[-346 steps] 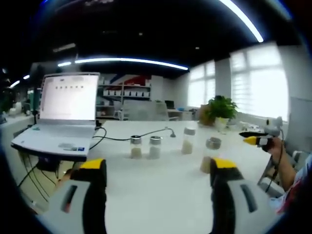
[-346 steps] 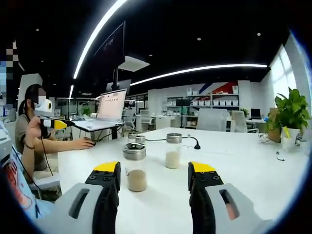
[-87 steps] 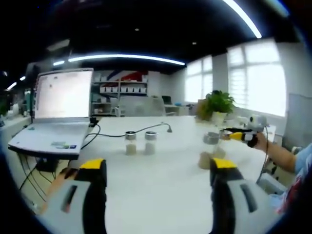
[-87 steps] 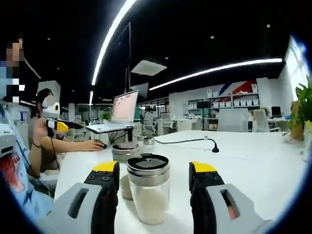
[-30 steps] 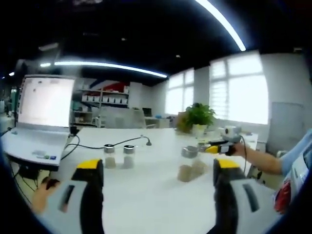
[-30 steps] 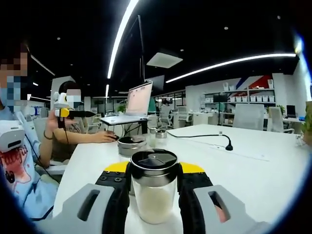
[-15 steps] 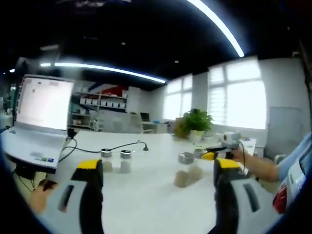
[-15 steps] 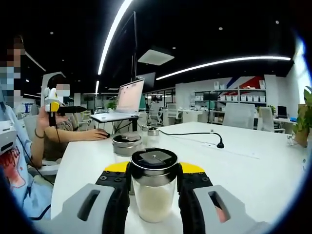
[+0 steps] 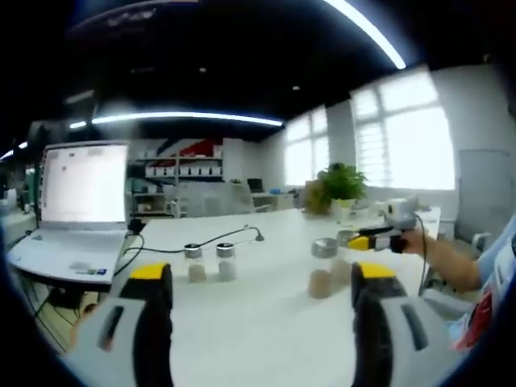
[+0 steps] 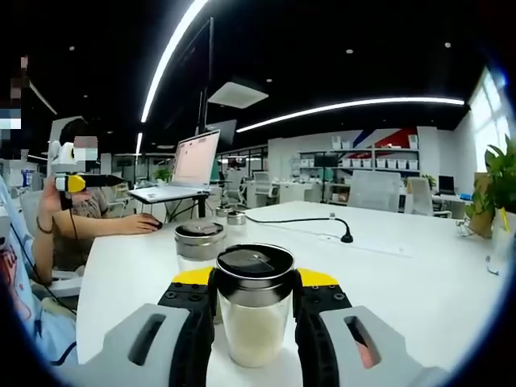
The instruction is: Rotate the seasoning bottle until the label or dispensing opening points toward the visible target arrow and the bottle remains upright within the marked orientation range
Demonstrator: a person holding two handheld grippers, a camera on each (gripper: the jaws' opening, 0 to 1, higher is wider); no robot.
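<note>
My right gripper is shut on a glass seasoning bottle filled with white powder. Its dark lid has a metal rim, and the bottle stands upright on the white table. A second bottle stands just behind it to the left. In the left gripper view the right gripper comes in from the right, held by a hand, beside a bottle with brown contents. My left gripper hangs open over the table with nothing between its jaws.
Two small bottles stand mid-table near a black cable. An open laptop sits at the table's left end. A potted plant stands at the far right. The left gripper shows at the left, above a hand by a mouse.
The right gripper, open around the white-filled bottle 2.9 s ago, has shut on it and still holds it. Both views have swung a little. The left gripper stays open.
</note>
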